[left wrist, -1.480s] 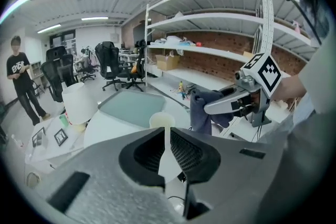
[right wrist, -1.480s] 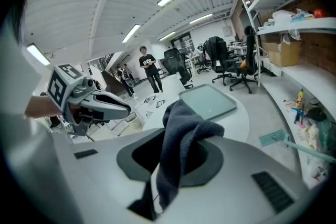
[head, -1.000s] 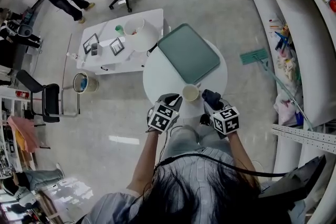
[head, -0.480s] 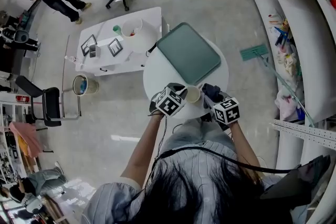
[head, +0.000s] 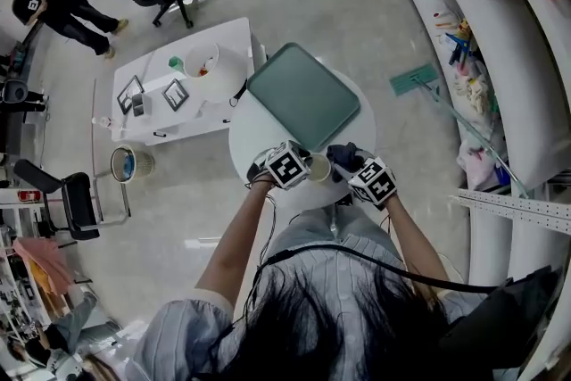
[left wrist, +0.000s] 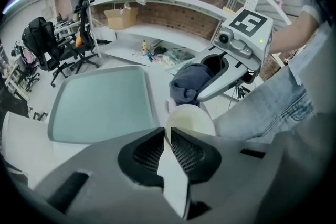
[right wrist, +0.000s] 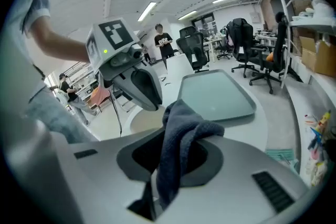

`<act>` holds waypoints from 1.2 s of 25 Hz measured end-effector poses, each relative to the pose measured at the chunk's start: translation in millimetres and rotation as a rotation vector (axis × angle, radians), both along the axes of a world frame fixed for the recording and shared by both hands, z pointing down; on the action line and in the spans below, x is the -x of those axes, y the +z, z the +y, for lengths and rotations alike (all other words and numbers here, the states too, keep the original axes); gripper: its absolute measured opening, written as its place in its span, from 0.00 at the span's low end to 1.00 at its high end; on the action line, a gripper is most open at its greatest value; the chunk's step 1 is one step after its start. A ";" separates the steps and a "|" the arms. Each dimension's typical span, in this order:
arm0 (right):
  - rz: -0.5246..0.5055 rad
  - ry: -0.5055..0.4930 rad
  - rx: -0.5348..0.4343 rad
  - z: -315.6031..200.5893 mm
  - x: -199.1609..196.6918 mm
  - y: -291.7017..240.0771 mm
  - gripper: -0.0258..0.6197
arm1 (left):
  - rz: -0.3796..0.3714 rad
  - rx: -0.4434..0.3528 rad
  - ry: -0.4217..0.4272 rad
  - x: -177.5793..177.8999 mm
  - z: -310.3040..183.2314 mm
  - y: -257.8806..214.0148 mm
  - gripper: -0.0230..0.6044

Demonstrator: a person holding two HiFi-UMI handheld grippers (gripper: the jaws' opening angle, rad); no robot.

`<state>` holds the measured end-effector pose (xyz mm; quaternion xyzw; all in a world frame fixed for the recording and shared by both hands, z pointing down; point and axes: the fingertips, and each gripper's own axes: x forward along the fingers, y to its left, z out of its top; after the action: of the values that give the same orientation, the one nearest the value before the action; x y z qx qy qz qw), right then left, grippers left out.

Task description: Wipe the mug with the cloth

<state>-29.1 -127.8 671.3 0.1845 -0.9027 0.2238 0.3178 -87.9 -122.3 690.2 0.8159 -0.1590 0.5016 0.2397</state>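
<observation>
Pinching the mug point(left wrist: 192, 116), the left claw point(left wrist: 167, 132) sits beside the right claw point(right wrist: 170, 157), clamped on the cloth point(right wrist: 184, 131).

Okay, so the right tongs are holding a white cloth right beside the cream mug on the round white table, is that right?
Not quite: the cloth is dark blue, not white. The right gripper view shows it bunched between the right tongs and draping over them. The rest holds: it is right beside the cream mug on the round white table.
</observation>
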 end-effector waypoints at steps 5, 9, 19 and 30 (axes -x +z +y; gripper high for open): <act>-0.022 -0.006 0.019 -2.4 3.6 5.2 0.16 | 0.035 0.001 -0.067 -3.6 -13.8 4.5 0.08; -0.047 -0.018 0.017 -6.1 5.3 4.2 0.16 | 0.057 -0.011 -0.246 2.4 -23.9 -10.8 0.08; -0.111 0.093 0.094 -3.2 -1.5 6.6 0.16 | 0.151 -0.015 -0.527 8.9 -22.1 -10.7 0.08; -0.160 0.212 0.125 10.1 -11.4 3.9 0.16 | 0.195 -0.004 -0.828 13.9 -15.9 -11.0 0.08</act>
<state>-17.7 -117.7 675.2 0.2401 -0.8849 0.3260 0.2302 -101.8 -138.3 679.3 0.7271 -0.4510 0.2834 0.4331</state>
